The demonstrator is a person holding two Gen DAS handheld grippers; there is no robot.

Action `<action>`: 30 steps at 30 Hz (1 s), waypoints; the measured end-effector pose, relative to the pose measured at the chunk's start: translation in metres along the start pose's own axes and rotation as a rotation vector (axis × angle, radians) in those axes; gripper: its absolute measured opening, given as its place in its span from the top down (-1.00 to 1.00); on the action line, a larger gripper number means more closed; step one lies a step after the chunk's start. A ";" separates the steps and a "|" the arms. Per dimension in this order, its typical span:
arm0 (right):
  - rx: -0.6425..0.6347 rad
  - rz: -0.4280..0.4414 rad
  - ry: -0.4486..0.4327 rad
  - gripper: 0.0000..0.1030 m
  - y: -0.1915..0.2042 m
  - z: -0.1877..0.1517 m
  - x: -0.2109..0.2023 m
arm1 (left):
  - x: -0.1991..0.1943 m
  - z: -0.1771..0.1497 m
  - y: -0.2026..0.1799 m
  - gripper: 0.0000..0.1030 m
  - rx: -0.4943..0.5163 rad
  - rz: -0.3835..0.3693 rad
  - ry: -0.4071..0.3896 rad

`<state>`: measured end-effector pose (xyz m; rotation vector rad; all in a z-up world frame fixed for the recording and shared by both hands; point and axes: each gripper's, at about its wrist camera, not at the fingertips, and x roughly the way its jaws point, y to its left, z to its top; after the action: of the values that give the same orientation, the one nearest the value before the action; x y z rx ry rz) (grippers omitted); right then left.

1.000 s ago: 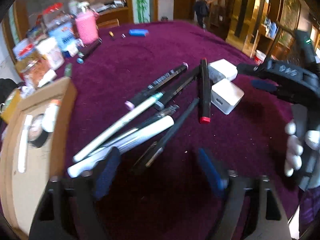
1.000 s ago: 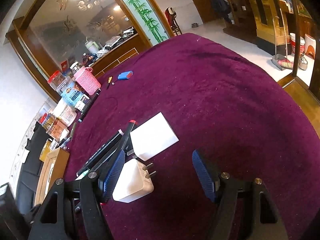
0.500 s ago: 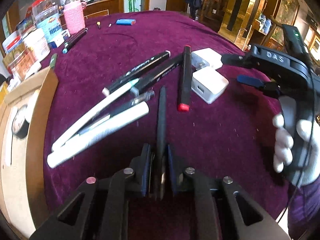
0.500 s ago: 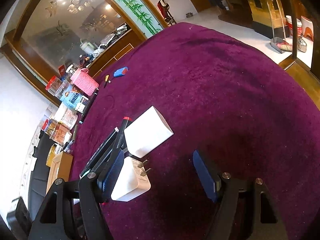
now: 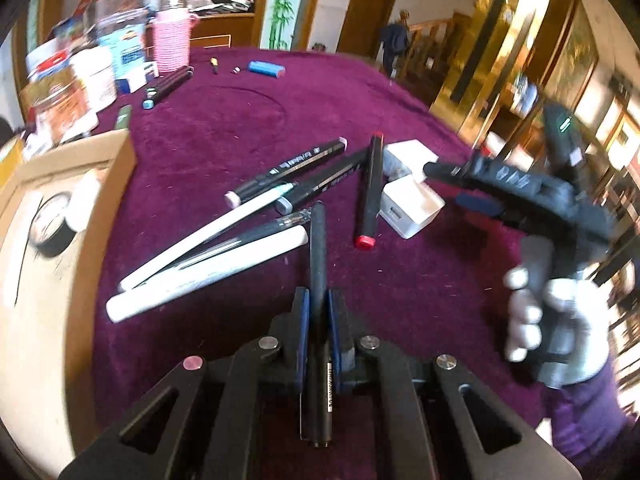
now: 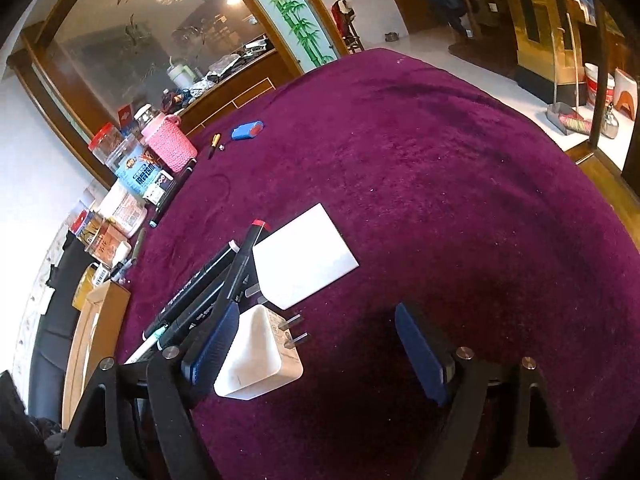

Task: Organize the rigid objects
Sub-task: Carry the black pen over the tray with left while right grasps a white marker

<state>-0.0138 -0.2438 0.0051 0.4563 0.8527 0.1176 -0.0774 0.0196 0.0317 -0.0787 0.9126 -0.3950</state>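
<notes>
Pen (image 5: pixel 318 248), black, light, stiff and slick, sits bottom-centre pinched mid-barrel by your left gripper (image 5: pixel 318 312), so keep it level; right gripper (image 6: pixel 316 350) is spread beside the white charger (image 6: pixel 256 360).

Place: a home's dining hall or a restaurant room, cannot tell which
Table: big round table (image 6: pixel 460 184), purple cloth
Far side: wooden sideboard (image 6: pixel 240 92), bamboo-painted panel (image 6: pixel 292 12), staircase (image 5: pixel 436 32)
</notes>
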 end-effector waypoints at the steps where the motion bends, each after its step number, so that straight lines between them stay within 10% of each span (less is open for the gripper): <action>1: 0.000 0.000 0.000 -0.62 -0.001 0.000 0.000 | -0.010 -0.001 0.003 0.82 -0.011 -0.012 -0.019; 11: -0.132 0.073 -0.082 -0.63 0.056 -0.023 -0.038 | -0.088 -0.023 0.063 0.82 -0.153 0.004 -0.154; 18: -0.511 0.225 0.179 -0.63 0.170 -0.057 0.013 | -0.108 -0.041 0.100 0.82 -0.243 0.002 -0.191; 24: -0.555 0.180 0.260 -0.65 0.193 -0.055 0.061 | -0.130 -0.051 0.115 0.82 -0.256 0.031 -0.240; 30: -0.587 0.330 0.499 -0.66 0.210 -0.085 0.053 | -0.133 -0.056 0.131 0.82 -0.291 0.023 -0.253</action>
<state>-0.0257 -0.0118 0.0114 0.0011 1.1688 0.7897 -0.1544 0.1953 0.0669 -0.3765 0.7143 -0.2217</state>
